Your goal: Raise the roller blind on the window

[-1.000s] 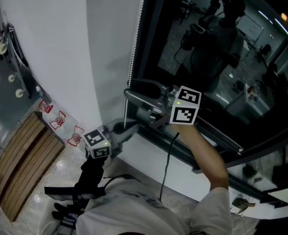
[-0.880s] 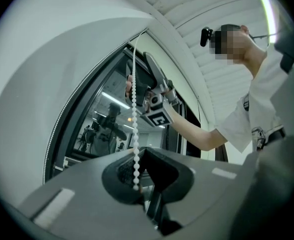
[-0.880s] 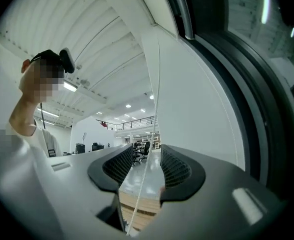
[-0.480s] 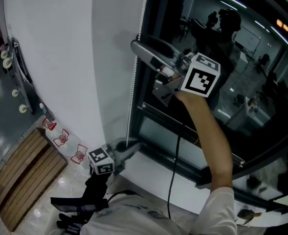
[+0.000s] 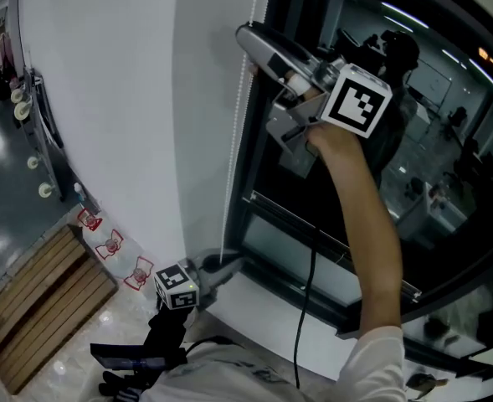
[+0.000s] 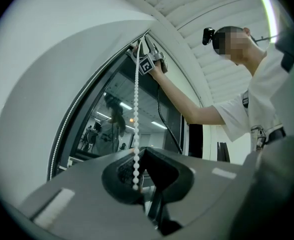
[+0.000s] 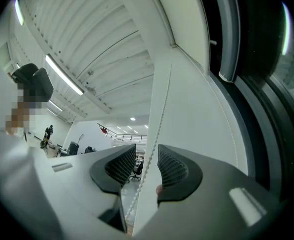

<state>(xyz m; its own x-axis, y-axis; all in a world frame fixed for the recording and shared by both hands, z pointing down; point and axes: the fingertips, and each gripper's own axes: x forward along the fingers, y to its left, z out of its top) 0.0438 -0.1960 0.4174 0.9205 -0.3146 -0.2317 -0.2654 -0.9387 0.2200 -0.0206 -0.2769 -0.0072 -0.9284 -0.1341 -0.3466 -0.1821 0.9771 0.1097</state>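
A white bead chain (image 5: 238,141) runs down the left edge of the dark window (image 5: 413,141). My right gripper (image 5: 248,44) is held high on that edge, arm stretched up. The chain (image 7: 159,119) passes through the gap between its jaws, which have just been closing. Its pads (image 7: 174,169) stand clear of the chain, so it is open. My left gripper (image 5: 229,265) sits low by the sill. In the left gripper view the chain (image 6: 137,109) comes down taut from the right gripper (image 6: 139,46) into the left gripper (image 6: 137,176), which is shut on it. I cannot make out the blind's fabric.
A white sill (image 5: 263,308) runs under the window, and a black cable (image 5: 309,308) hangs from the right gripper. White wall (image 5: 120,99) fills the left. On the floor lie a wooden slatted board (image 5: 37,308) and red-and-white marks (image 5: 112,245).
My right gripper has risen from about sill height to high up along the window's left edge. The left gripper has stayed low by the sill.
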